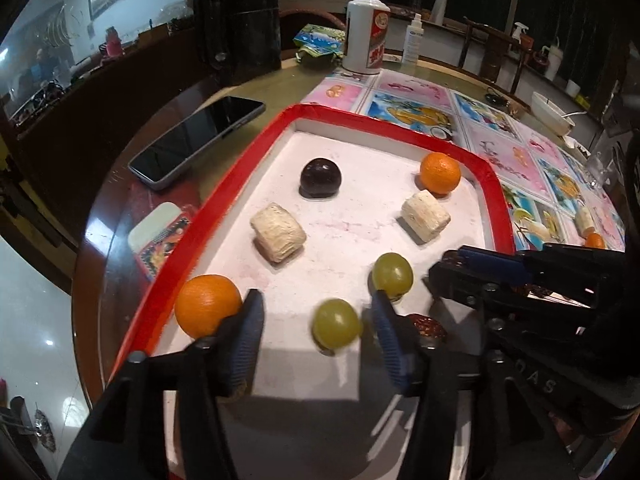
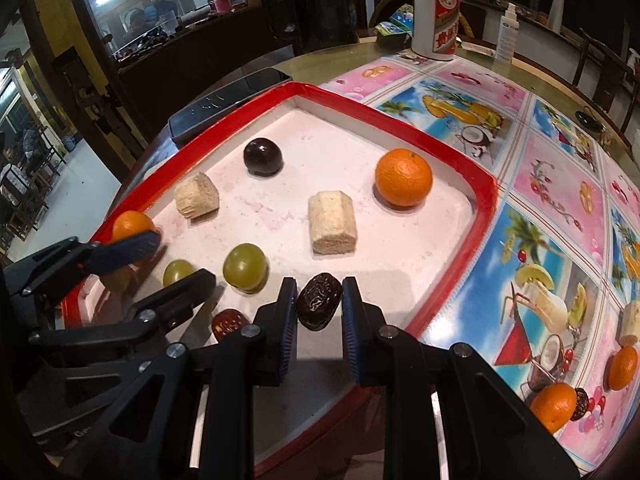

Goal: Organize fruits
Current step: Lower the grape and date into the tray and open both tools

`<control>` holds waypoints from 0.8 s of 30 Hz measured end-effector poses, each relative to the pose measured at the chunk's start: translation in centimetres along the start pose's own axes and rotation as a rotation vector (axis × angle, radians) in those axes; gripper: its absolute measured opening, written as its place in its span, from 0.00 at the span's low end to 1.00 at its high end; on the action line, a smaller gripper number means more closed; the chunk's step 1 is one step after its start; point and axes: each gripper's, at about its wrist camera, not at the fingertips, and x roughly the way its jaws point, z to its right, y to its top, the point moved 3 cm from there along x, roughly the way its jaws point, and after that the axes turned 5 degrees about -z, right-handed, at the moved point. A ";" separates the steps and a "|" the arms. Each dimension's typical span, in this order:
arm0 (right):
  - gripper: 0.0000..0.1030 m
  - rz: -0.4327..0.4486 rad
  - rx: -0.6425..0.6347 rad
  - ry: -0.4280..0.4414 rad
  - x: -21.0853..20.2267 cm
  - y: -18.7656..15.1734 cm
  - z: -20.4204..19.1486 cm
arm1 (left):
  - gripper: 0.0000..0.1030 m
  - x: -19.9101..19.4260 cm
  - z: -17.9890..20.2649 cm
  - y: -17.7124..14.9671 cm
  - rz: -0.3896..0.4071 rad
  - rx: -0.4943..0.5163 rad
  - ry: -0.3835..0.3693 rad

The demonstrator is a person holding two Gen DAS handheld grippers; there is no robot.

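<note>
A red-rimmed white tray holds two oranges, two pale banana chunks, a dark plum, two green grapes and a reddish date. My left gripper is open over the tray's near left. One grape lies between its fingers; the other grape sits just beyond. My right gripper is shut on a dark wrinkled date at the tray's near edge.
On the fruit-print mat right of the tray lie two oranges, a date and a banana chunk. A phone lies left of the tray; a white bottle, a spray bottle and a dark jug stand behind.
</note>
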 end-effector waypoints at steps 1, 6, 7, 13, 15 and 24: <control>0.25 0.001 0.001 -0.003 -0.1 0.0 0.0 | 0.63 -0.1 -0.1 0.0 0.002 -0.005 -0.001; 0.35 0.015 0.003 -0.022 -1.0 -0.2 -0.1 | 0.65 -0.7 -0.3 -0.3 0.006 -0.005 0.009; 0.37 0.021 0.004 -0.024 -1.2 -0.3 -0.1 | 0.65 -0.8 -0.3 -0.3 0.006 -0.005 0.010; 0.39 0.039 0.002 -0.032 -2.8 -0.8 -0.5 | 0.65 -2.0 -0.3 -0.9 0.028 -0.004 0.025; 0.39 0.042 -0.004 -0.035 -3.2 -1.1 -0.6 | 0.65 -2.5 -0.3 -1.0 0.036 -0.009 0.024; 0.40 0.050 0.001 -0.040 -6.2 -4.6 -0.1 | 0.66 -4.7 1.4 -2.4 0.063 0.000 0.015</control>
